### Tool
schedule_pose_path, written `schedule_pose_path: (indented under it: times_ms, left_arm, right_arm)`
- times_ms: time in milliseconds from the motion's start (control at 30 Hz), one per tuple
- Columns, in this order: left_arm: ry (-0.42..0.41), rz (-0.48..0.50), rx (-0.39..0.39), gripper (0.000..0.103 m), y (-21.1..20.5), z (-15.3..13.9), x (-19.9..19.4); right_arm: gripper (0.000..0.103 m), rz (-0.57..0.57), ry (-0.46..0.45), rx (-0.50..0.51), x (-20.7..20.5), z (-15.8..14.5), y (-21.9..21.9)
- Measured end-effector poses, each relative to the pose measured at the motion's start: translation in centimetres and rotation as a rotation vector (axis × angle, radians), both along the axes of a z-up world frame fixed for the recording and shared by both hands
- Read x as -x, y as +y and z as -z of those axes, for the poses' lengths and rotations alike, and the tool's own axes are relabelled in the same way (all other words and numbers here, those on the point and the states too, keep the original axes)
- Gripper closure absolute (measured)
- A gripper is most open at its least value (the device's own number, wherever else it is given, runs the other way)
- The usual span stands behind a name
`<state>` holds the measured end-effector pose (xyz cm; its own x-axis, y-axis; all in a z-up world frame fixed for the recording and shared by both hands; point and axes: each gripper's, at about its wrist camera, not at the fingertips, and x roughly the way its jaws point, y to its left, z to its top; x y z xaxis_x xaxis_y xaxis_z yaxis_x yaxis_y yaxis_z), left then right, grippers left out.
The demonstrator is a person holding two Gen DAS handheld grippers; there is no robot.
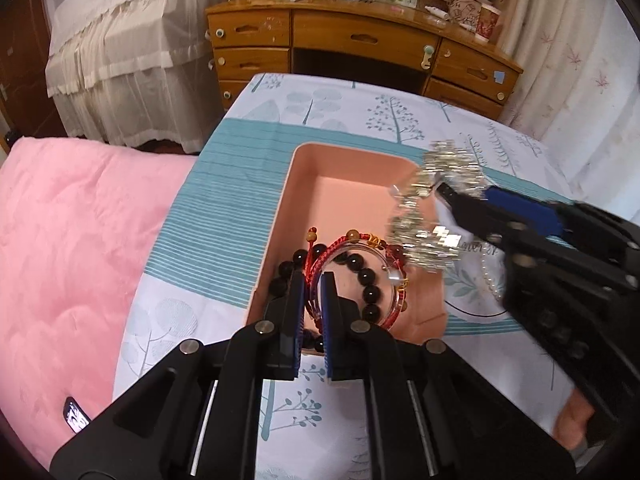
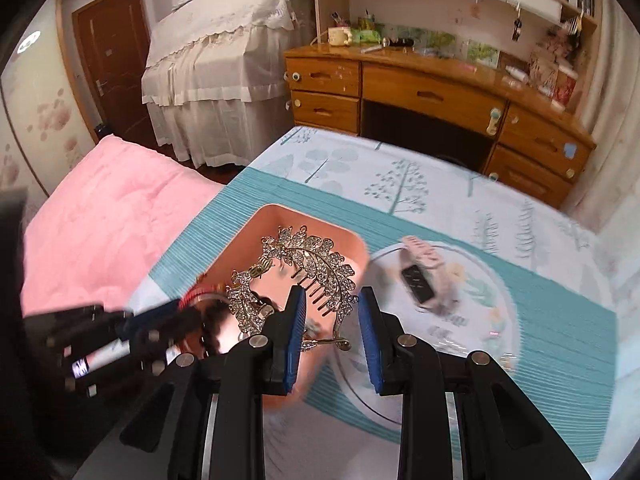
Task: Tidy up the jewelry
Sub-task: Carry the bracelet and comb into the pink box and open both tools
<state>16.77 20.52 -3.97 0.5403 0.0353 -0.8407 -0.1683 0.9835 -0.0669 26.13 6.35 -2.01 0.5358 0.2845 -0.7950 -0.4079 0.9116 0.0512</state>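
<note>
A pink tray (image 1: 280,216) sits on the tree-print cloth. In it lie a black bead bracelet (image 1: 362,272), a red cord bracelet (image 1: 336,250) and a clear bangle (image 1: 390,276). My left gripper (image 1: 311,280) is nearly shut around the clear bangle and red cord at the tray's near end. My right gripper (image 2: 332,300) is open, and a rhinestone leaf hair comb (image 2: 304,268) hangs over the tray (image 2: 256,236) between and beyond its fingers. In the left wrist view the comb (image 1: 428,208) is blurred at the right gripper's tip. A white plate (image 2: 500,292) holds a pink-strapped watch (image 2: 420,280).
A pearl strand (image 1: 490,280) lies on the plate right of the tray. A pink quilt (image 1: 72,248) covers the bed to the left. A wooden desk (image 1: 360,40) with drawers stands beyond the table. A lace-covered piece of furniture (image 2: 216,80) is at the back left.
</note>
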Motion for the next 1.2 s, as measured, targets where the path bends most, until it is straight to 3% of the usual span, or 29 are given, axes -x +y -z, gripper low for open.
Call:
schedule_pose_path:
  times_ms: [167,400,533,700,867,1200]
  left_arm:
    - [0.010,-0.010,0.004,0.097,0.6,1.7,-1.1]
    - [-0.002,-0.049,-0.044,0.097,1.3,3.5,-3.5]
    - [0.013,-0.013,-0.057,0.093,0.7,4.3,-4.0]
    - [0.039,0.020,-0.012,0.075,0.2,4.6,-3.8]
    - [0.013,0.026,-0.037,0.053,-0.7,3.6,-2.8]
    - [-0.017,-0.003,-0.065,0.051,-1.2,1.3,-0.3]
  right_arm:
    - [0.077,0.012,0.034,0.005,-2.4,3.3,2.8]
    - [0.076,0.047,0.044,-0.019,-5.7,6.6,3.0]
    - [0.076,0.028,0.018,0.022,-6.1,7.4,3.3]
    - [0.074,0.010,0.002,0.023,-5.8,7.1,3.2]
    - [0.070,0.000,-0.009,-0.024,-5.1,5.5,2.4]
    - [0.069,-0.014,-0.022,-0.068,-1.6,2.6,0.2]
